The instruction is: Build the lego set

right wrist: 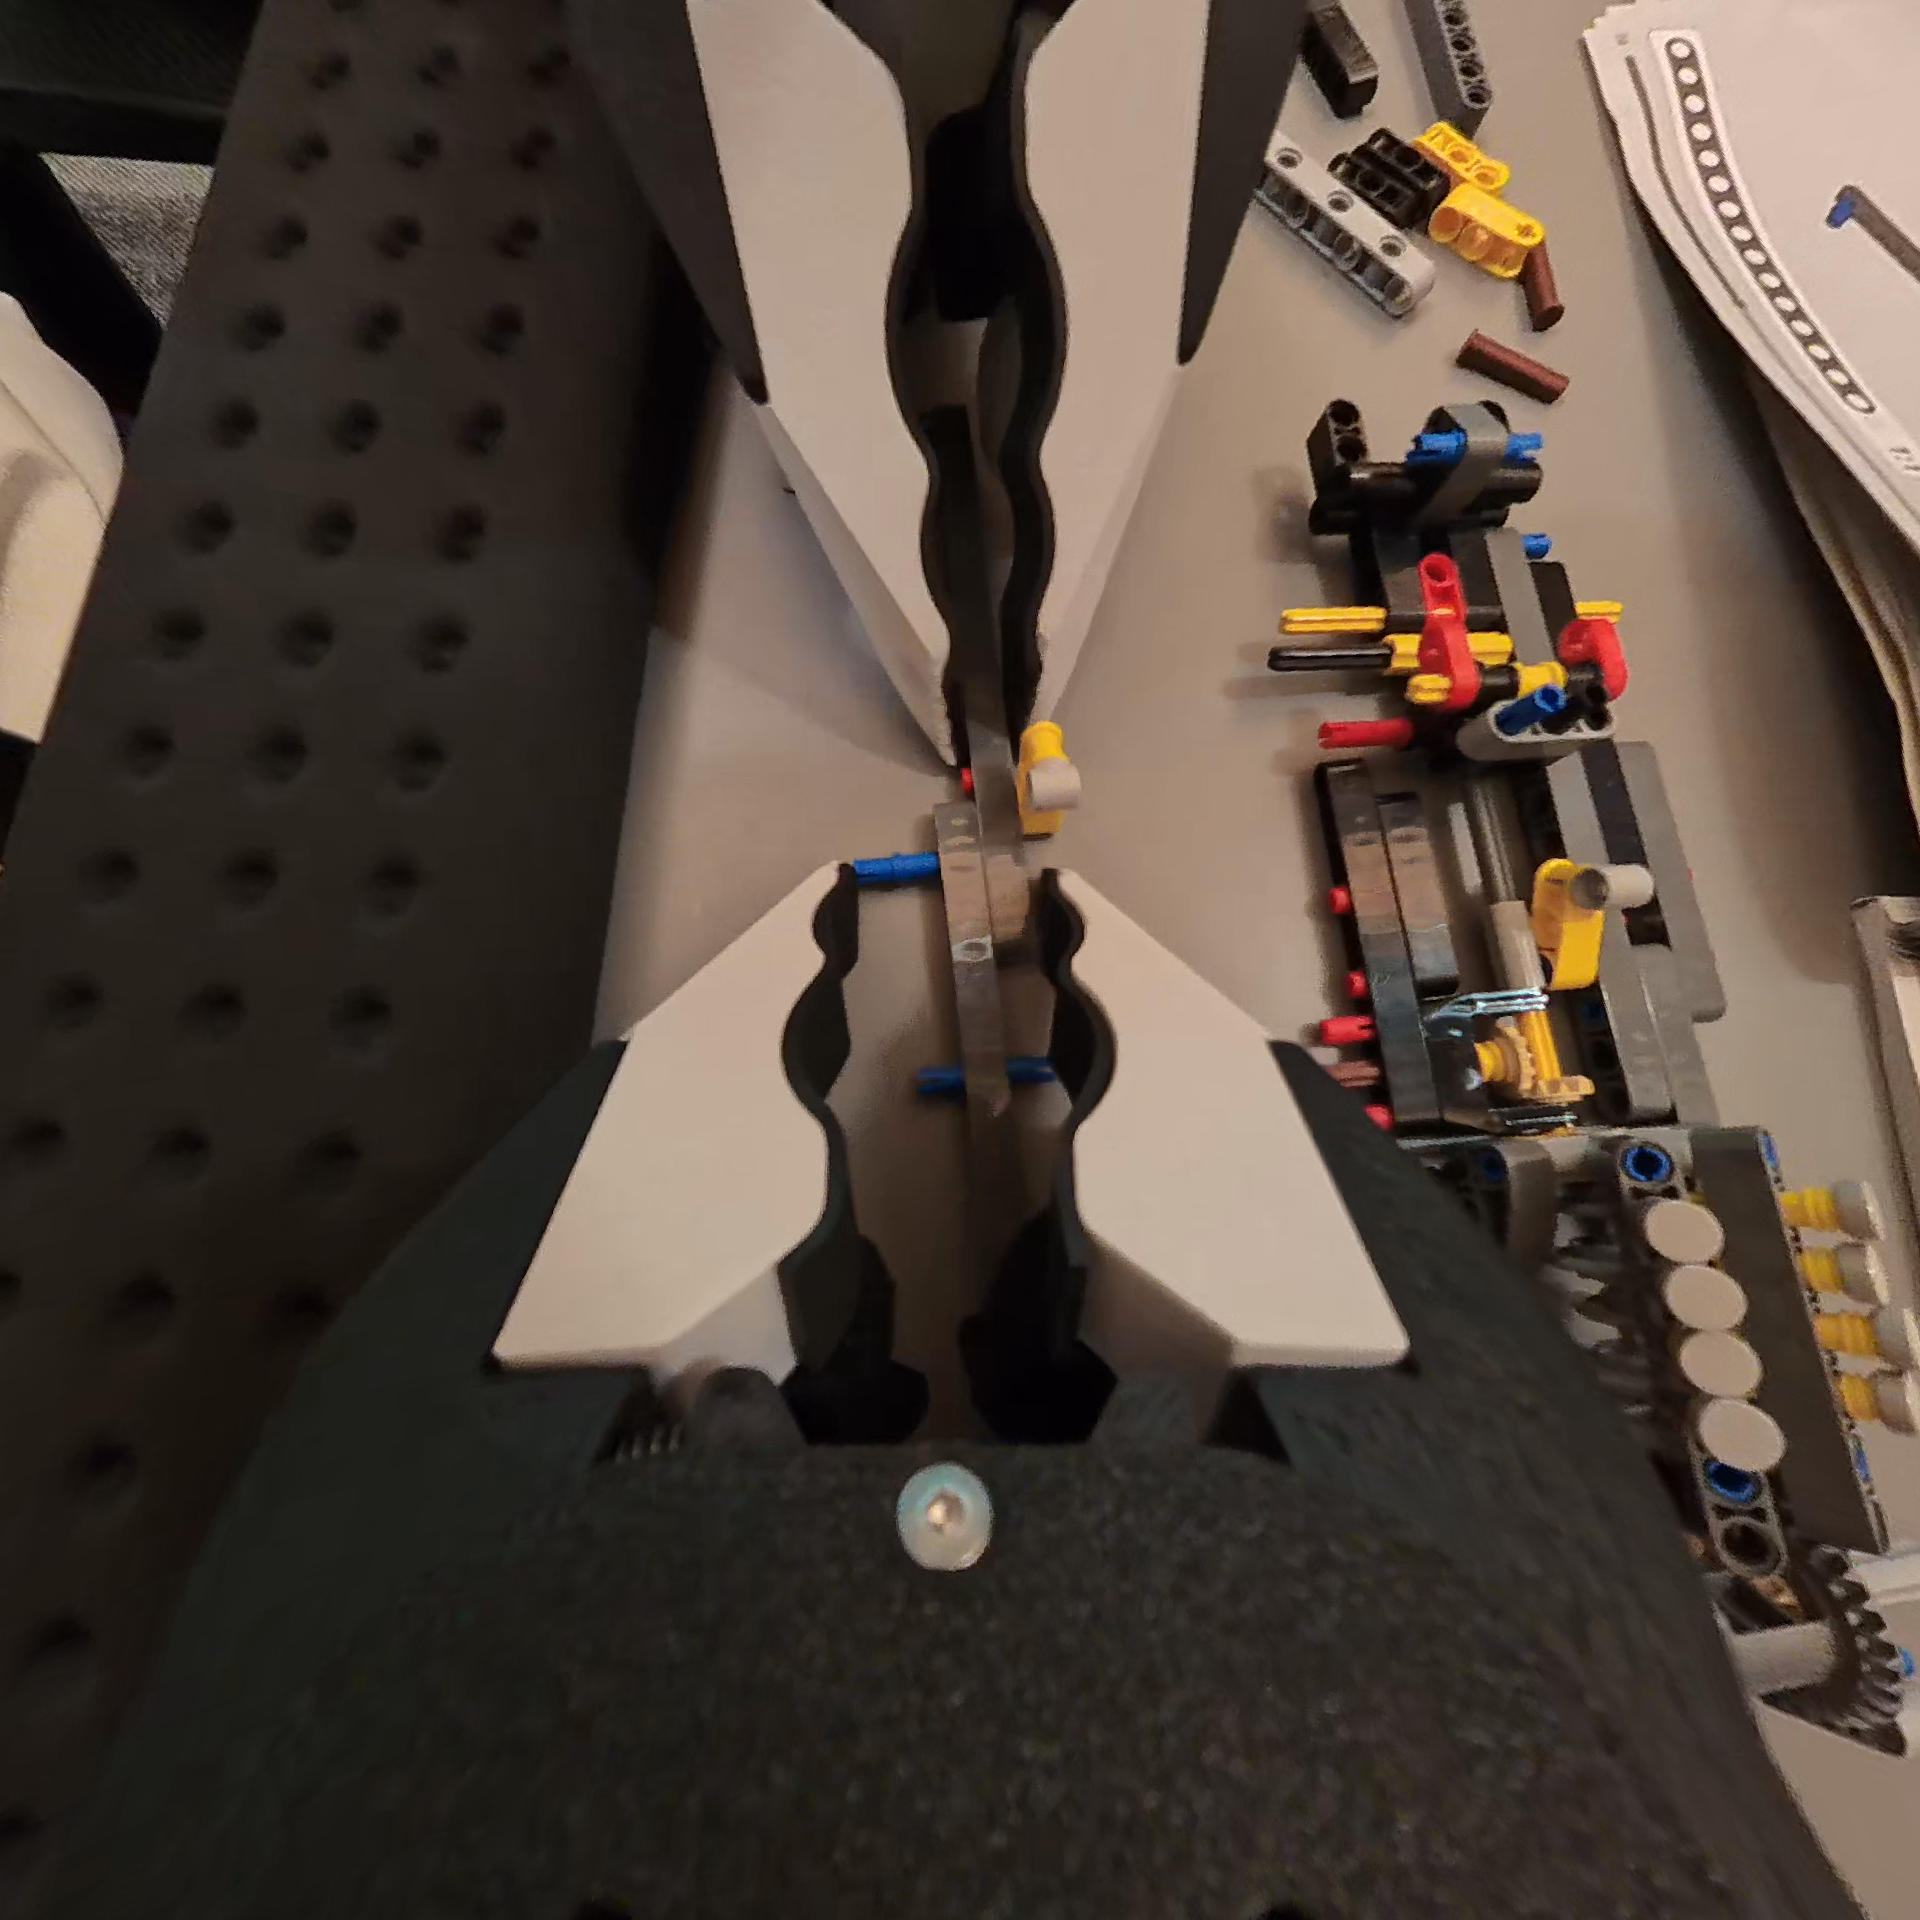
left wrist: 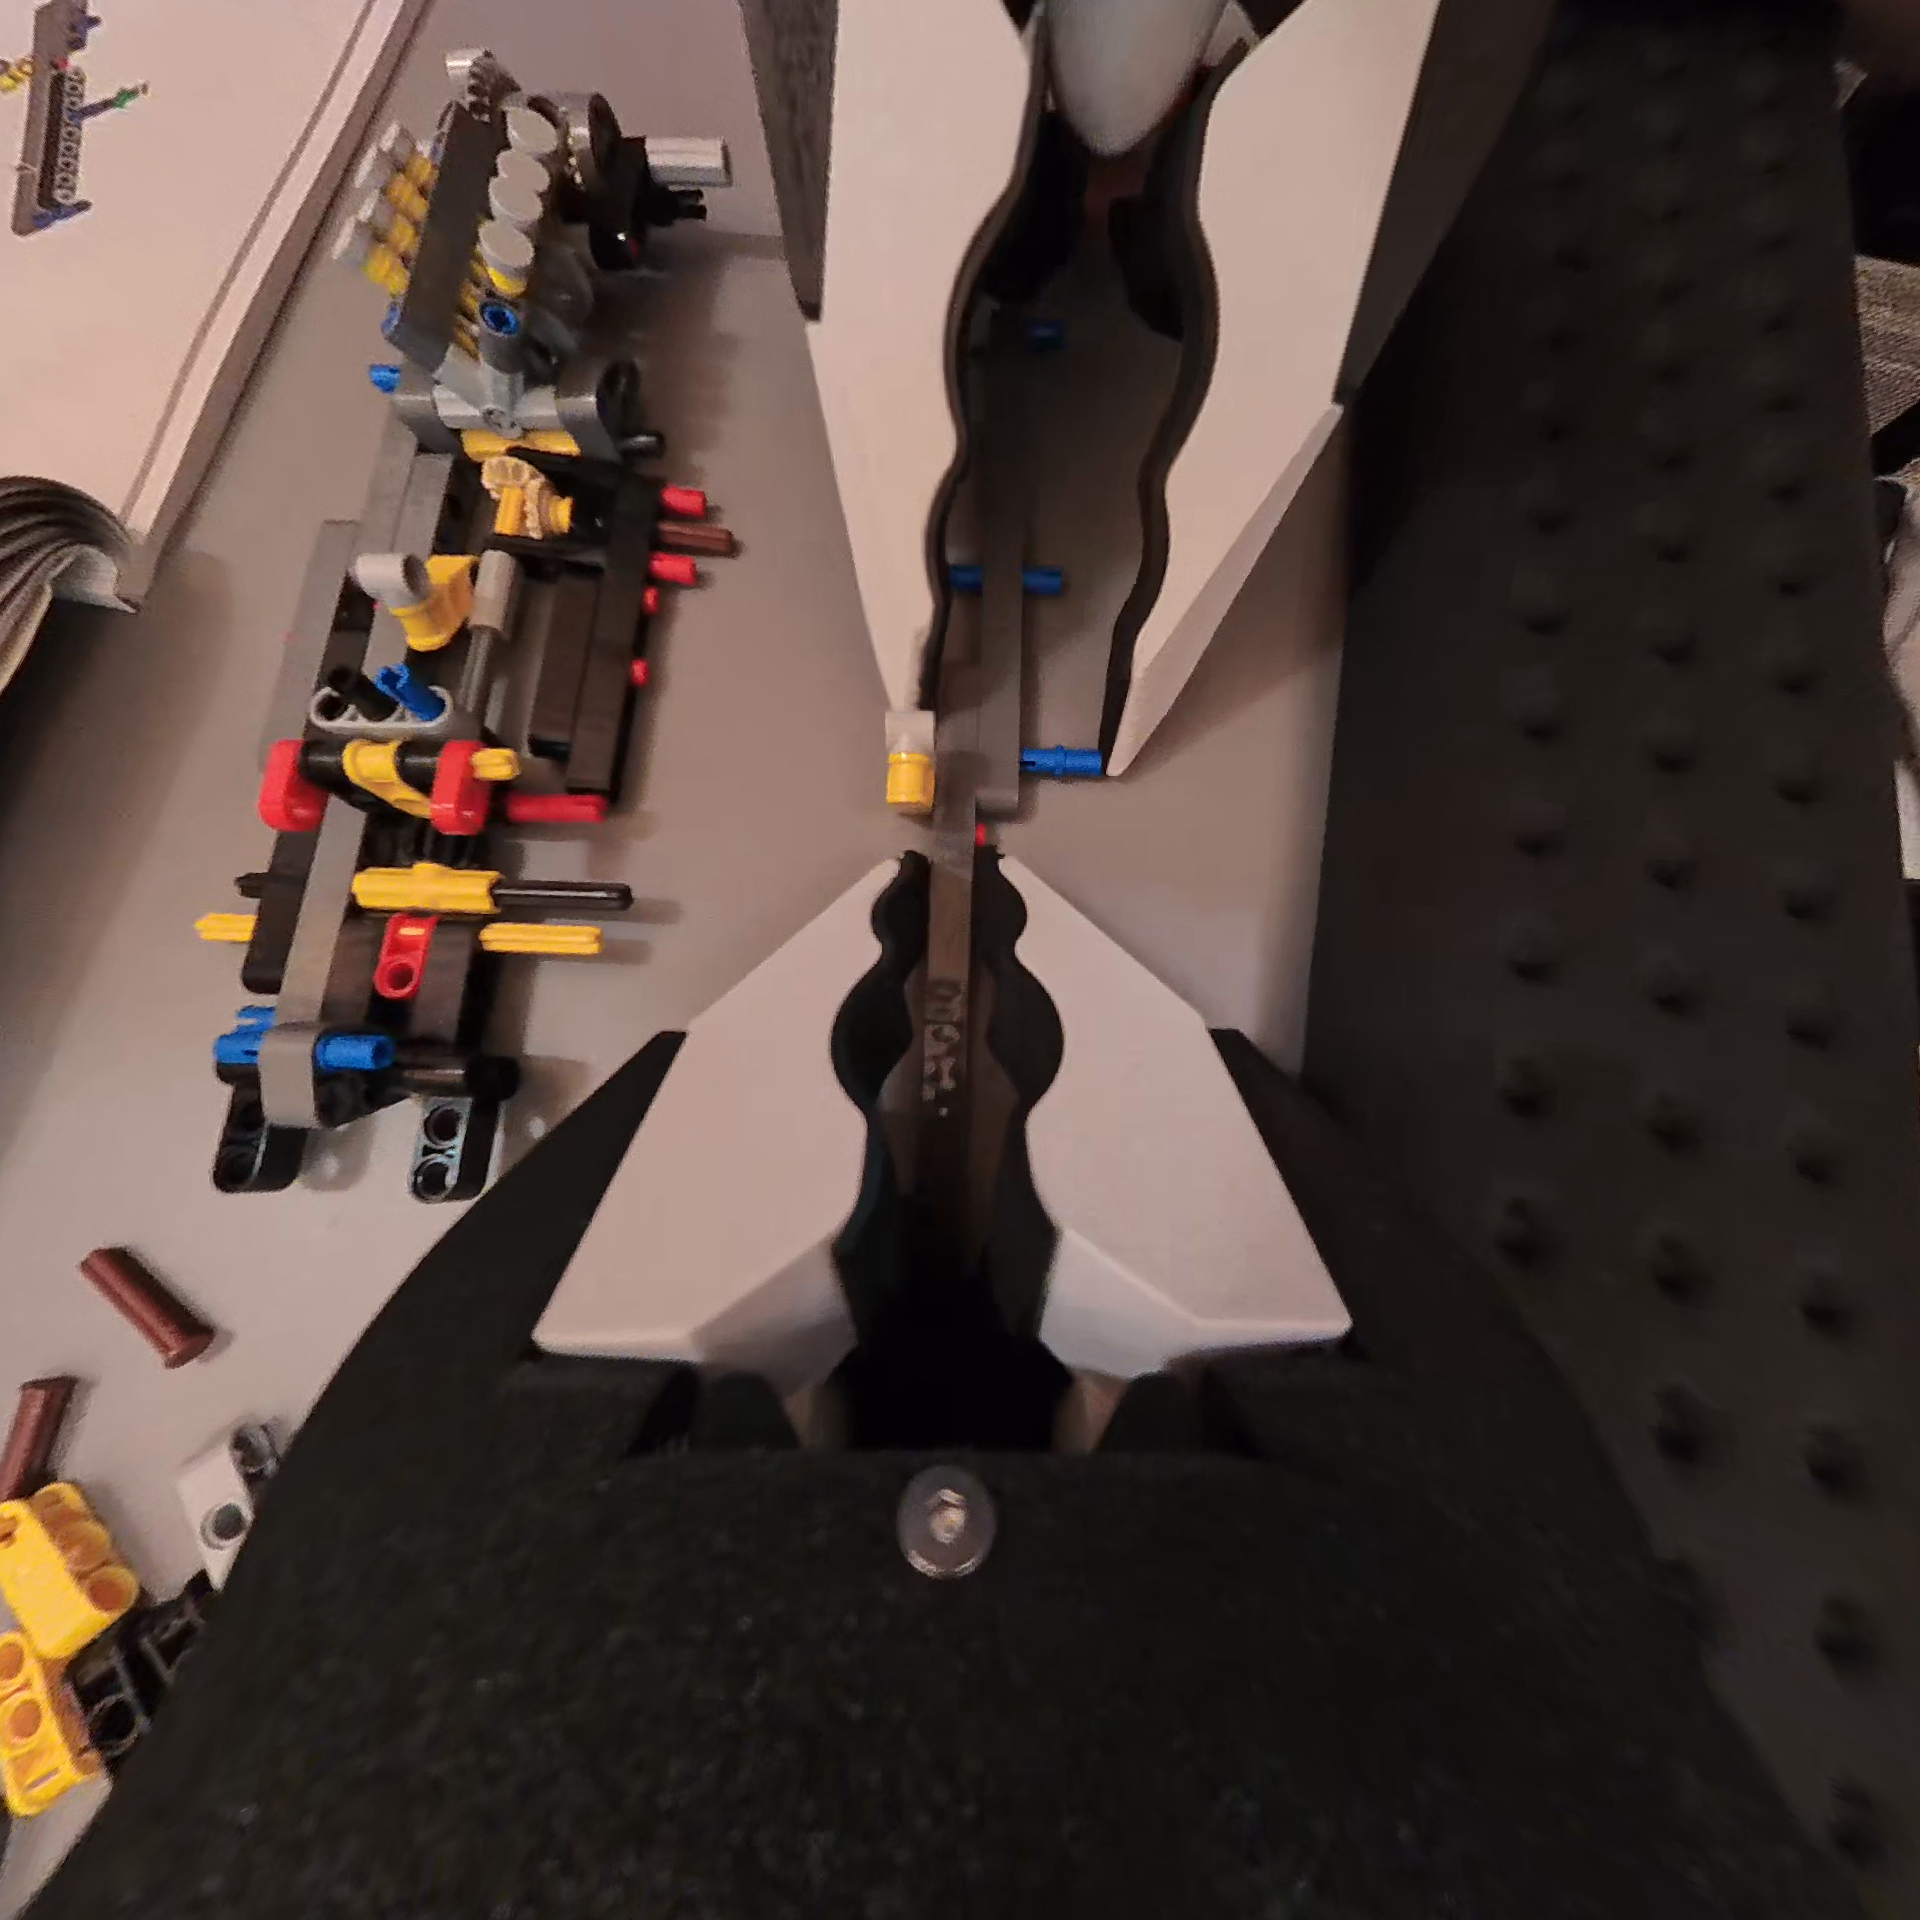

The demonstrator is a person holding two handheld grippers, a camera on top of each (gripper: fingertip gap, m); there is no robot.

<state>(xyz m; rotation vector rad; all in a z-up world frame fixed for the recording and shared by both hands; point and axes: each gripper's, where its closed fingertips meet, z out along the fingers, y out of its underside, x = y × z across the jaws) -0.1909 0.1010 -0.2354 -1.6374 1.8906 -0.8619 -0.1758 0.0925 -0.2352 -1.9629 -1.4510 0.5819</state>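
Observation:
My left gripper (left wrist: 951,857) is shut on a dark beam (left wrist: 948,997) that runs along its fingers. My right gripper (right wrist: 945,878) faces it tip to tip and is shut on a grey beam (right wrist: 982,956) with several blue pins (right wrist: 894,864) through it. The two beams overlap at their ends between the fingertips. A yellow connector with a grey pin (left wrist: 909,774) sticks out sideways at the joint; it also shows in the right wrist view (right wrist: 1044,790). The right gripper shows far off in the left wrist view (left wrist: 1018,769), the left gripper in the right wrist view (right wrist: 992,748).
The large partly built model (left wrist: 436,727) lies on the grey table beside the grippers; it also shows in the right wrist view (right wrist: 1507,935). Loose brown pins (left wrist: 145,1304), yellow connectors (left wrist: 52,1579) and instruction pages (right wrist: 1766,260) lie nearby. A black perforated panel (right wrist: 312,727) stands on the other side.

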